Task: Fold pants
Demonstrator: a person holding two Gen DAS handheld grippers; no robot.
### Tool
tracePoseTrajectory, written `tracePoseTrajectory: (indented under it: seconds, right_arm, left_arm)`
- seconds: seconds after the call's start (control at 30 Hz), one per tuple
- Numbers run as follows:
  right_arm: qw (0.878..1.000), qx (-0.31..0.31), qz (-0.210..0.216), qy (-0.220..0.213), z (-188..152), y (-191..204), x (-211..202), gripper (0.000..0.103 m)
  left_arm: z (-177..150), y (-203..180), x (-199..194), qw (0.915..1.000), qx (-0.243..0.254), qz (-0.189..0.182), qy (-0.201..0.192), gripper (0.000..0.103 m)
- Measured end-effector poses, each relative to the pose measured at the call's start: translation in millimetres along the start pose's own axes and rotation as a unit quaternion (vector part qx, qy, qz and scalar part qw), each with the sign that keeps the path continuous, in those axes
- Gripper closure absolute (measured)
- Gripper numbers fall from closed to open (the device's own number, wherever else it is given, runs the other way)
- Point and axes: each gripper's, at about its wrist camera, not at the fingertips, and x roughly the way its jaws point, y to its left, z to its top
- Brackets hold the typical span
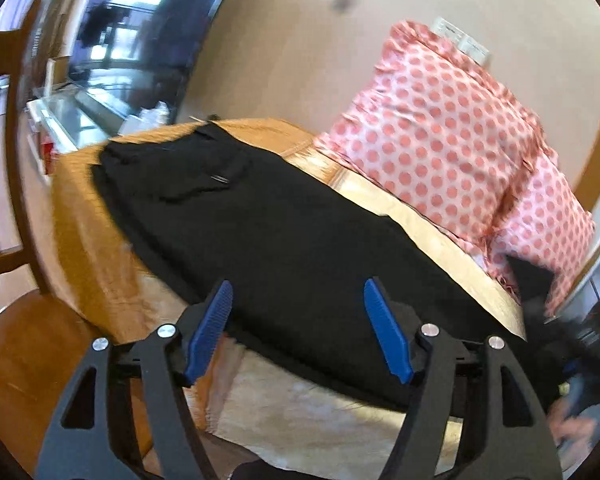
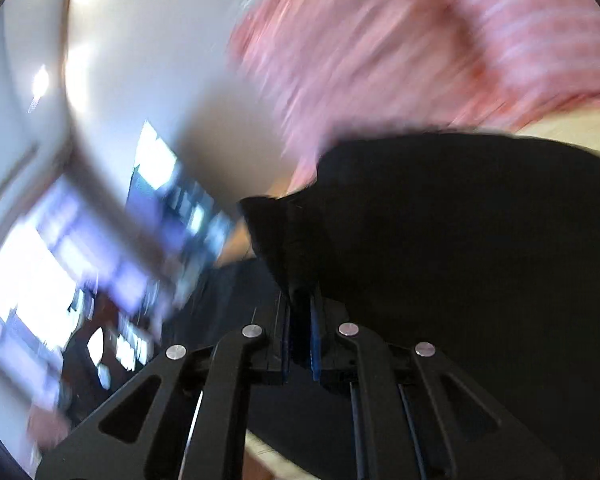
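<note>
Black pants (image 1: 284, 240) lie stretched along a table covered by a tan cloth (image 1: 92, 216), waist end at the far left. My left gripper (image 1: 300, 300) is open and empty, its blue pads (image 1: 210, 330) hovering just above the near edge of the pants. In the blurred right wrist view my right gripper (image 2: 300, 308) is shut on a fold of the black pants (image 2: 460, 240) and holds that end lifted off the table. The right gripper also shows at the far right of the left wrist view (image 1: 580, 344), at the pants' leg end.
A pink polka-dot garment (image 1: 452, 148) lies heaped on the table's far right side, close behind the pants. A wooden chair (image 1: 16, 200) stands at the left. A dark glass-fronted cabinet (image 1: 140, 40) is beyond the table.
</note>
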Motion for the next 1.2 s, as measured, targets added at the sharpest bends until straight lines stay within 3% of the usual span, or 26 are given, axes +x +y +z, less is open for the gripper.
tracePoseTrajectory:
  seconds: [0.07,0.1,0.27,0.33,0.43,0.47,0.5,0.6,0.9,1.0,1.1,1.2]
  right_arm:
    - [0.997,-0.004,0.004,0.071,-21.5,10.5,48.8,0.095]
    - [0.997,0.0,0.003,0.081,-26.6,13.2,58.5,0.095]
    - [0.999,-0.03,0.009,0.017,-17.4,44.0,47.0,0.095]
    - [0.996,-0.079,-0.007,0.038,-22.5,56.4,55.7,0.092]
    - [0.986,-0.128,-0.032,0.103,-38.7,61.4,75.3,0.081]
    - [0.984,-0.138,-0.033,0.113,-45.5,61.5,77.0,0.069]
    - [0.983,-0.141,-0.023,0.114,-49.8,60.2,76.6,0.057]
    - [0.985,-0.133,0.009,0.112,-52.0,60.4,68.7,0.04]
    - [0.986,-0.13,0.024,0.105,-59.2,62.3,62.9,0.038]
    - [0.986,-0.129,0.028,0.104,-57.2,60.2,65.5,0.038]
    - [0.986,-0.13,0.033,0.1,-57.6,57.9,66.2,0.037]
    - [0.985,-0.137,0.035,0.098,-58.9,57.4,65.9,0.037]
  left_arm:
    - [2.2,13.5,-7.7,0.9998,-0.012,0.018,0.001,0.035]
    - [2.6,20.3,-10.9,0.9996,-0.02,0.021,0.002,0.035]
    - [2.0,47.0,-6.8,0.9977,-0.056,0.017,0.034,0.035]
    - [0.8,52.7,4.1,0.9953,-0.078,-0.005,0.058,0.035]
    - [0.4,55.3,15.9,0.9913,-0.1,-0.033,0.079,0.035]
    - [0.6,54.8,17.5,0.9911,-0.1,-0.035,0.08,0.035]
    - [1.6,53.5,20.0,0.9912,-0.098,-0.035,0.082,0.035]
    - [3.2,53.1,25.6,0.9905,-0.1,-0.036,0.088,0.034]
    - [16.6,47.8,34.5,0.9898,-0.106,-0.021,0.092,0.03]
    - [28.5,44.7,25.5,0.9926,-0.099,-0.017,0.069,0.03]
    - [48.3,48.6,24.0,0.9956,-0.082,0.017,0.041,0.028]
    - [64.8,66.5,38.0,0.9926,-0.101,0.046,0.049,0.028]
